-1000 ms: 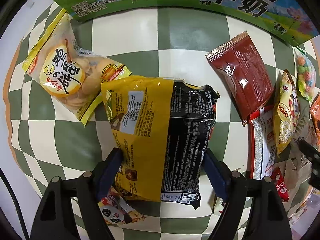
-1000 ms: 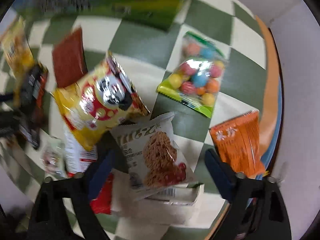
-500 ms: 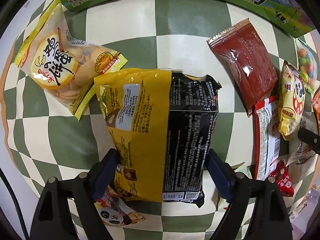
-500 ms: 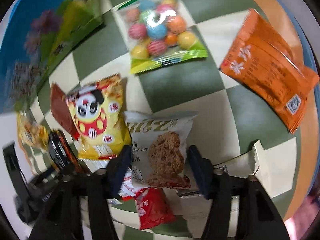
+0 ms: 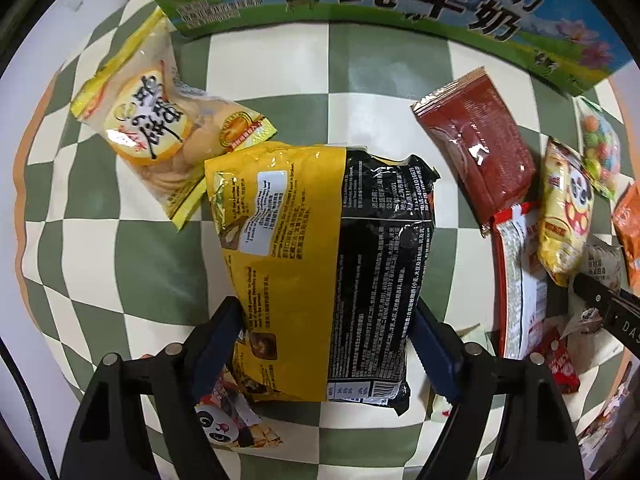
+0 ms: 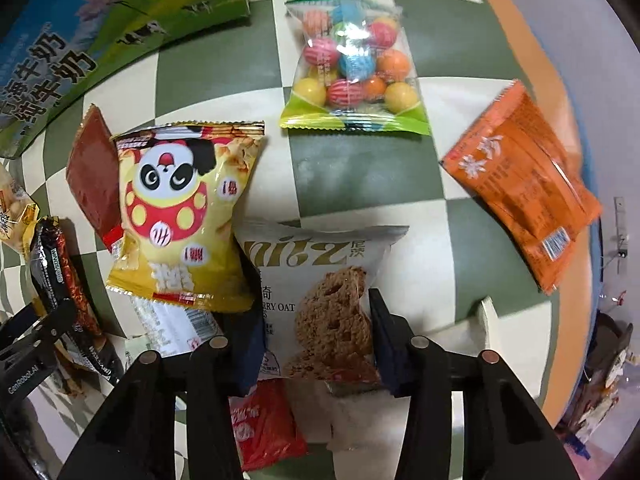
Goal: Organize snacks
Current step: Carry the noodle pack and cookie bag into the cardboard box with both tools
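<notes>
On the checkered bench, left gripper [image 5: 328, 332] pinched the noodle packet [image 5: 324, 264] and right gripper [image 6: 312, 320] squeezed the oat cookie pouch [image 6: 320, 300]; slick film risked slipping, dragging the overlapping panda bag [image 6: 180, 208].

Green-cream checkered tablecloth [image 5: 168, 264]; milk carton box [image 5: 400, 4] along far edge.

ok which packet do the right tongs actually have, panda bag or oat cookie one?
The grey oat cookie packet, pinched between the right tongs. The yellow panda bag lies beside it, outside the tongs.
</notes>
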Tool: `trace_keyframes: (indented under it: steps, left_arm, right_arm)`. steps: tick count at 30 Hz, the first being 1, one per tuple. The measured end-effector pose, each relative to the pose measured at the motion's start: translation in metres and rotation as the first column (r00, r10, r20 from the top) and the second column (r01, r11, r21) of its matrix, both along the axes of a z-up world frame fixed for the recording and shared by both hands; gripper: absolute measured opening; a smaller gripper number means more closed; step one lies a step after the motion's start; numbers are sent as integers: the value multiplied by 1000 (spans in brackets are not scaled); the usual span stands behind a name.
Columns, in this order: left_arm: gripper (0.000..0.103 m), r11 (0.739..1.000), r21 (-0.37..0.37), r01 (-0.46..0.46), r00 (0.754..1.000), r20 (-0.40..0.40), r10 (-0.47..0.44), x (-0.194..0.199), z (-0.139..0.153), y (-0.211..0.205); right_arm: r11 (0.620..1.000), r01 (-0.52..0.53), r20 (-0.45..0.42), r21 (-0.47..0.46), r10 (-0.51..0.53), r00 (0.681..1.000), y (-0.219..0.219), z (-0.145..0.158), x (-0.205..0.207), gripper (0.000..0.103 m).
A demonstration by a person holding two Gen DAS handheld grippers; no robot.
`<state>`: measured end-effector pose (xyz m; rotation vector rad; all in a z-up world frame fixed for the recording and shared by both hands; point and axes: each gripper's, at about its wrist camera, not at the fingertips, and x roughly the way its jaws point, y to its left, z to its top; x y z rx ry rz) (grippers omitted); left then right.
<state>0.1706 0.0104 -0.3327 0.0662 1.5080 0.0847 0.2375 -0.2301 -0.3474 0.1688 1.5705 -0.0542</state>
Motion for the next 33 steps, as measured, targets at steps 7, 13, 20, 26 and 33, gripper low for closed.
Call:
trace_keyframes:
  steps: [7, 13, 20, 26, 33]
  left_arm:
    - [81, 998, -48, 36, 998, 55, -33, -24, 31, 7]
    - [81, 990, -84, 110, 986, 133, -98, -45, 71, 7]
    - [81, 978, -141, 156, 970, 207, -125, -31, 143, -3]
    - [78, 965, -195, 174, 953, 281, -115, 20, 207, -12]
    - [78, 969, -219, 117, 954, 296, -48, 118, 231, -15]
  right_arm:
    - [998, 59, 86, 9, -60, 994, 7, 36, -34, 46]
    - [993, 99, 186, 63, -109, 977, 12, 87, -61, 46]
    - [983, 94, 272, 158, -135, 953, 40, 142, -89, 46]
    - [971, 24, 353, 237, -109, 929, 44, 195, -61, 46]
    - [960, -60, 430, 274, -67, 900, 44, 234, 25, 46]
